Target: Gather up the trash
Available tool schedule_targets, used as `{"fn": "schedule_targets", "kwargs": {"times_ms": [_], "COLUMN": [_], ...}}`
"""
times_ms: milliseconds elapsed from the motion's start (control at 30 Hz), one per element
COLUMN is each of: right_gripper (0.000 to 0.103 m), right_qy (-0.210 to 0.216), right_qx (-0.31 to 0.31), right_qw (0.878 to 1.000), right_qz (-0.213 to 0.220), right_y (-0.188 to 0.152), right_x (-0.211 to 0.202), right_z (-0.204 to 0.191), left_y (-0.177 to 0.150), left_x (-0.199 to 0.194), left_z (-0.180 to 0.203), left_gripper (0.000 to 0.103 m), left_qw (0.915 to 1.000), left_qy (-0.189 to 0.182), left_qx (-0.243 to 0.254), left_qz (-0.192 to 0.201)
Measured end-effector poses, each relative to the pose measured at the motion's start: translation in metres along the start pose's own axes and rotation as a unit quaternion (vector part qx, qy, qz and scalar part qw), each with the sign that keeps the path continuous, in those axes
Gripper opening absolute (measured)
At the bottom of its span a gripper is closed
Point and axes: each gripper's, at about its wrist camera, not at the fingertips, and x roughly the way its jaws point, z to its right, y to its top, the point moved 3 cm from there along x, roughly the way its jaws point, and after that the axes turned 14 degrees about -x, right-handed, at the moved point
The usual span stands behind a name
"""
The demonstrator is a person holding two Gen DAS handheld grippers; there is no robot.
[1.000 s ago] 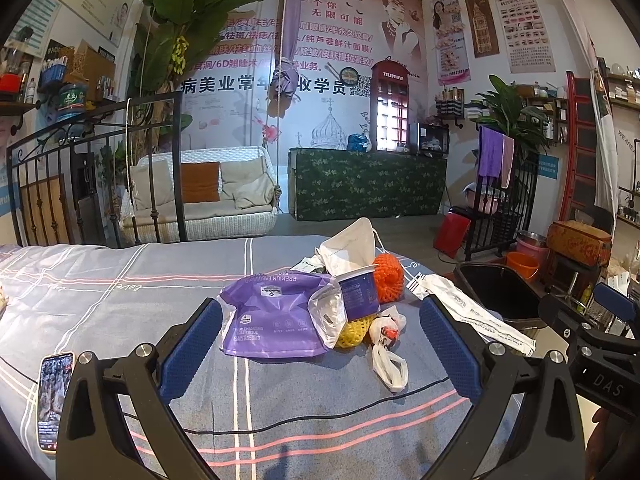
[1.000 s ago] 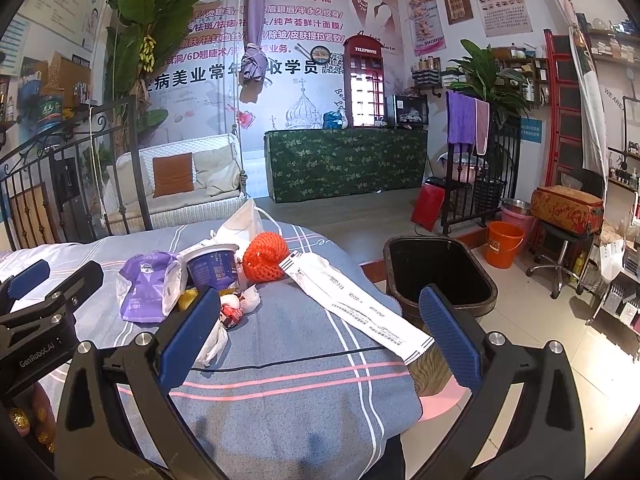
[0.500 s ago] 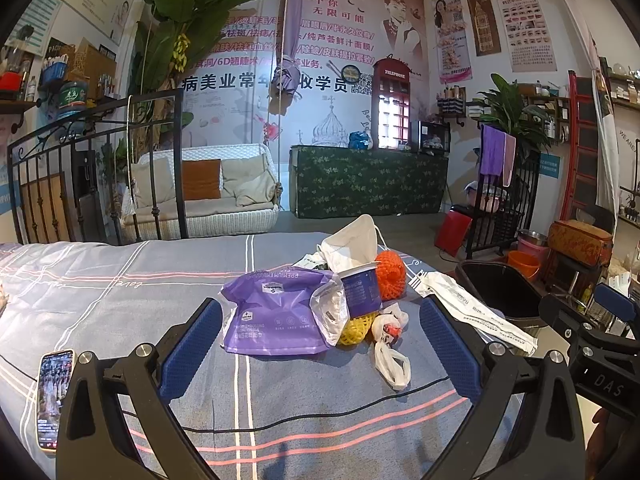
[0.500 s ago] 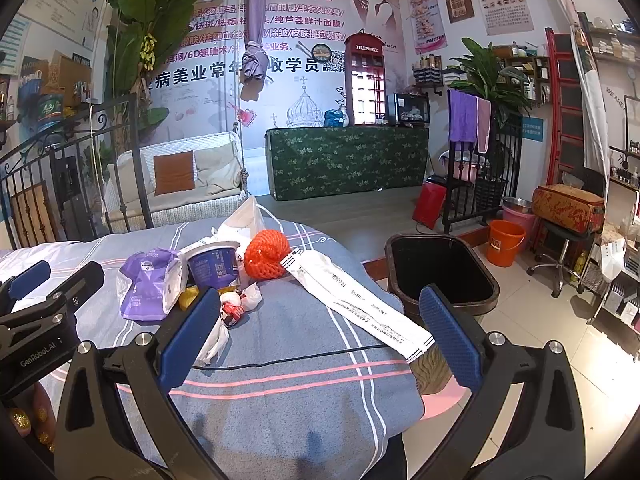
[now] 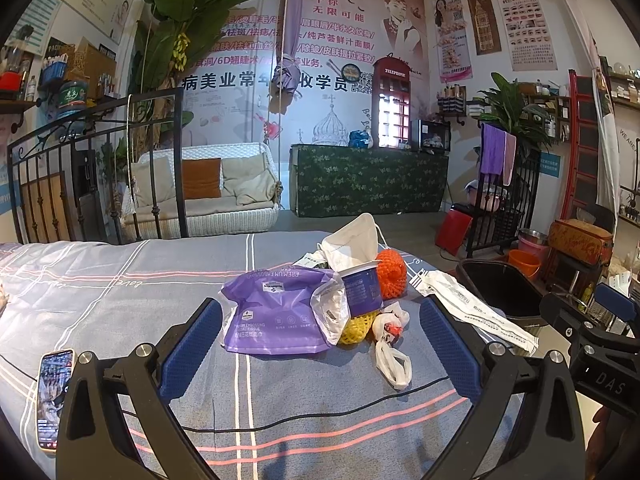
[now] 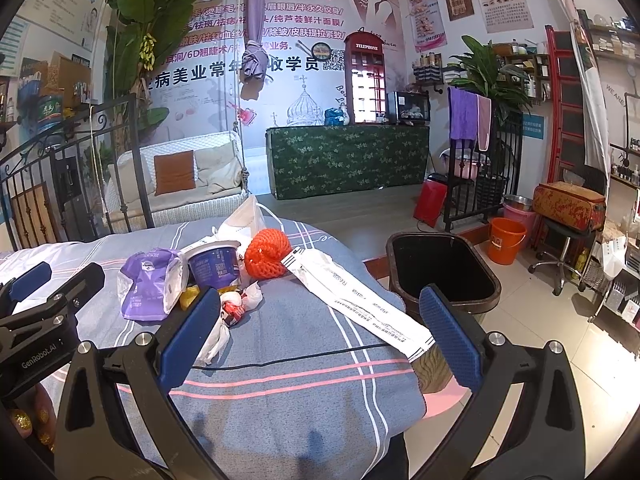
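Left wrist view shows the left gripper (image 5: 320, 344) wide open and holding nothing, low over a bed with a grey striped sheet (image 5: 120, 292). A heap of trash lies near the far right corner of the bed. In it are a flat purple plastic tissue pack (image 5: 276, 312), a purple paper cup (image 5: 362, 288), an orange foam net ball (image 5: 392, 274), a white face mask (image 5: 352, 240), a yellow foam net (image 5: 354, 330) and a small crumpled white plastic bag (image 5: 392, 356). A long white paper wrapper (image 6: 360, 302) lies along the right edge of the bed. A black trash bin (image 6: 444, 268) stands on the floor just beside that edge. The right gripper (image 6: 320, 344) is wide open too, with nothing in it. A phone (image 5: 54, 396) lies near the left edge of the bed.
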Motion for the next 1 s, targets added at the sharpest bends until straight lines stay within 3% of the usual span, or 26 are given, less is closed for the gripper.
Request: {"fn": "schedule_targets", "kwargs": {"times_ms": [600,1000], "right_gripper": [0.098,0.098], "right_qy": [0.006,0.02], "right_qx": [0.001,-0.002], "right_qw": [1.0,0.999], "right_qz": [-0.005,-0.043], "right_y": [-0.002,-0.011], "right_x": [0.007,0.028], "right_z": [-0.003,-0.002], "left_y": [-0.005,-0.016], "left_x": [0.002,0.016], "left_z": [-0.004,-0.012], "left_gripper": [0.098,0.098], "left_qw": [1.0,0.9986], "left_qy": [0.002,0.015], "left_qx": [0.001,0.004], "left_qz": [-0.007,-0.051]}}
